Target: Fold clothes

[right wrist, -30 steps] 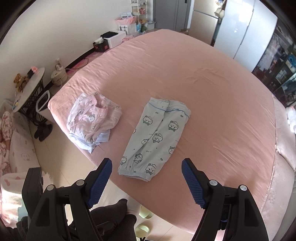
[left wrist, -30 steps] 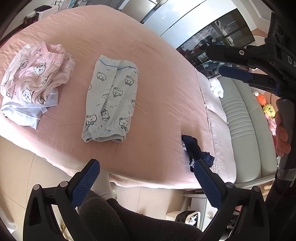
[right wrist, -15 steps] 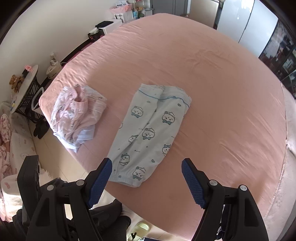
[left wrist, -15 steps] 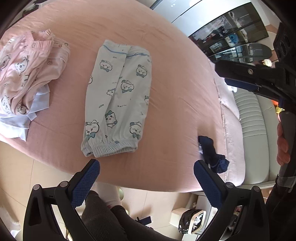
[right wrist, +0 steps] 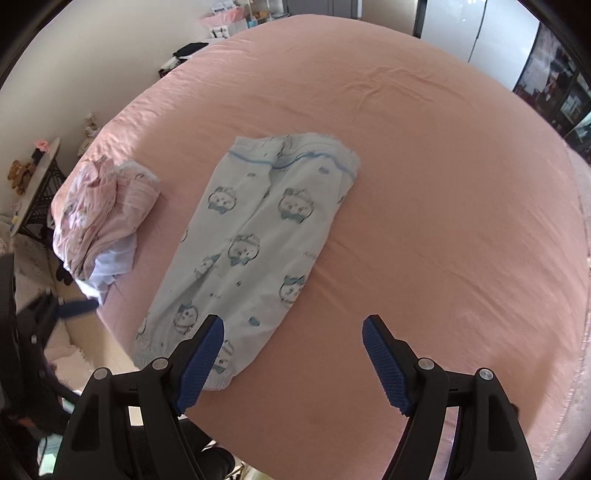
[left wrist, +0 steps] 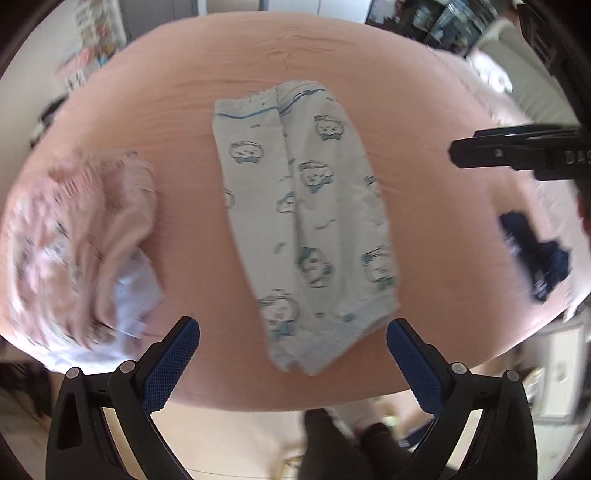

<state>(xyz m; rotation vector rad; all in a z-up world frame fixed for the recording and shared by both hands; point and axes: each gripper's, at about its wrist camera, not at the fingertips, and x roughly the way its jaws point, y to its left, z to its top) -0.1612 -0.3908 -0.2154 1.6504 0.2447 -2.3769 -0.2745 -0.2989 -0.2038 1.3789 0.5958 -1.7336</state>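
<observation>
Light blue bear-print pants [left wrist: 306,221], folded lengthwise, lie flat on the pink bed [left wrist: 424,110], cuffs toward the near edge. They also show in the right wrist view [right wrist: 255,251]. My left gripper [left wrist: 293,343] is open and empty, just above the cuff end. My right gripper [right wrist: 293,339] is open and empty, over the pants' cuff end and the bed to their right. The right gripper's side shows in the left wrist view [left wrist: 517,151]. A crumpled pink and white pile of clothes [left wrist: 74,243] lies to the left; it also shows in the right wrist view [right wrist: 99,214].
A dark blue garment [left wrist: 532,254] lies at the bed's right edge. The bed's near edge [left wrist: 258,402] drops to a beige floor. A small side table [right wrist: 33,188] stands left of the bed. Cabinets [right wrist: 476,33] stand beyond the far side.
Both grippers have moved in toward the bed and closer to the blue pants. The left view has swung left, so the pants are centred between its fingers. Both stay open.
</observation>
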